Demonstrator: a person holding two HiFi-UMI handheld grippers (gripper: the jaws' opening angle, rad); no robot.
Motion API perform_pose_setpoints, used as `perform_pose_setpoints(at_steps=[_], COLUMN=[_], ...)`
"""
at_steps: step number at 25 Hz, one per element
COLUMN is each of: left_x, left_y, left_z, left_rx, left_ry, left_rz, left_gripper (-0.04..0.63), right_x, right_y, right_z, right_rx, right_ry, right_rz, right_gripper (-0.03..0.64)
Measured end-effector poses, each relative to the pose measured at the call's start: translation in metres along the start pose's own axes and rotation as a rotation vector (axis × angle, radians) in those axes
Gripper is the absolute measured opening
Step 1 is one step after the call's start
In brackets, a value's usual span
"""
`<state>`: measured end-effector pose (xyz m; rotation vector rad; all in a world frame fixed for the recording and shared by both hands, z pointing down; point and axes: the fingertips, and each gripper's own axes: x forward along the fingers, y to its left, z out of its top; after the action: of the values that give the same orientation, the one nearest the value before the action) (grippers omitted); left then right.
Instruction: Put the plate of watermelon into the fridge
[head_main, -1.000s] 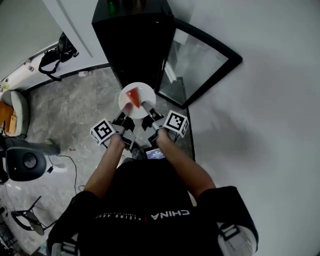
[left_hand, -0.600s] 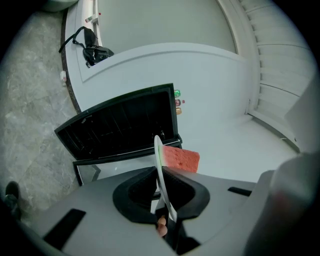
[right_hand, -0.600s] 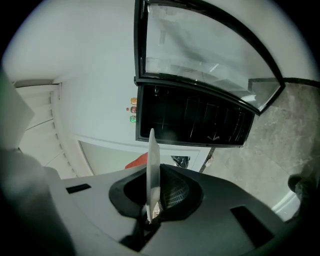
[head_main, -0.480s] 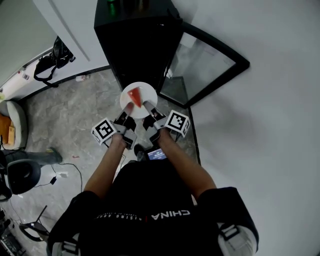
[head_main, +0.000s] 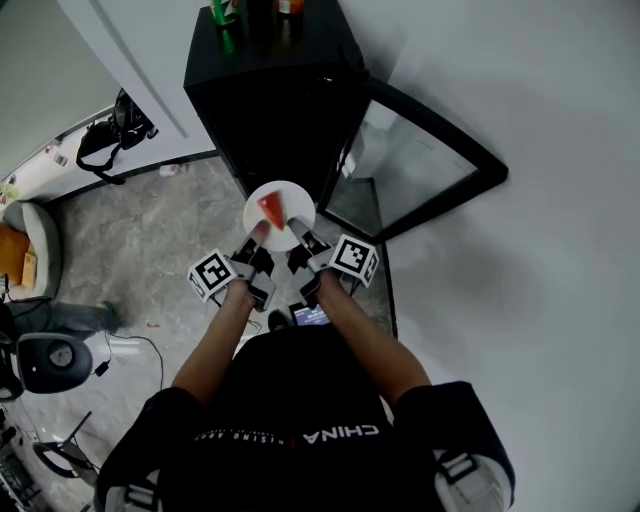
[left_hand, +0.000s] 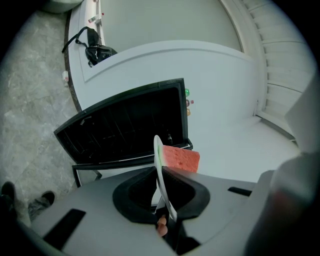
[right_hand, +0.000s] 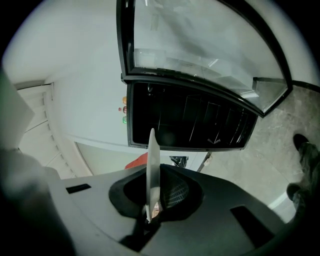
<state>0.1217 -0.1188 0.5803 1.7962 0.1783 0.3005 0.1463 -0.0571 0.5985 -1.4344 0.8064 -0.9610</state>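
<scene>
A white plate (head_main: 283, 218) carrying a red watermelon slice (head_main: 271, 209) is held out in front of the open black fridge (head_main: 275, 95). My left gripper (head_main: 257, 235) is shut on the plate's near left rim and my right gripper (head_main: 298, 226) is shut on its near right rim. In the left gripper view the plate (left_hand: 161, 172) shows edge-on between the jaws, with the slice (left_hand: 181, 158) on its right face. The right gripper view has the plate (right_hand: 152, 167) edge-on too, before the fridge's dark shelves (right_hand: 192, 120).
The fridge's glass door (head_main: 410, 165) stands swung open to the right, next to a white wall. Bottles (head_main: 226, 12) stand on the fridge's top. A black bag (head_main: 112, 130) lies by the left wall, and a chair (head_main: 35, 225) and a round device (head_main: 55, 358) stand on the marble floor.
The plate has stayed in both grippers. The fridge and its door sit a little differently in the head view as the person has shifted before it.
</scene>
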Motion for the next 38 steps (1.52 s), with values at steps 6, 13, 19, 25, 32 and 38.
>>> perform_pose_setpoints(at_steps=[6,13,19,25,32,38], left_x=[-0.006,-0.006,-0.006,-0.008,-0.004,-0.003], left_y=[-0.02,-0.025,-0.025,-0.033,-0.014,-0.019], left_z=[-0.003,-0.001,-0.002,0.0,-0.01,-0.007], left_rx=[0.003,0.017,0.017,0.038,0.07,0.065], left_ry=[-0.024,-0.055,-0.043,0.0,0.049,0.063], left_rz=[-0.019,-0.011,-0.005,-0.022,-0.039,-0.051], left_gripper=[0.035,0.035,0.035,0.035,0.035,0.035], right_x=[-0.008,-0.006,-0.008,-0.015,-0.02,-0.019], right_y=[0.017,0.024,0.024,0.034,0.015,0.019], right_z=[-0.002,0.0,-0.001,-0.002,-0.002,-0.002], right_rx=[-0.026,-0.028,-0.011,-0.033,-0.025,-0.035], right_ry=[0.022,0.053,0.046,-0.006,-0.057,-0.07], right_rz=[0.012,0.024,0.02,0.016,0.043,0.032], right_gripper=[0.028,0.028,0.028,0.028,0.028,0.028])
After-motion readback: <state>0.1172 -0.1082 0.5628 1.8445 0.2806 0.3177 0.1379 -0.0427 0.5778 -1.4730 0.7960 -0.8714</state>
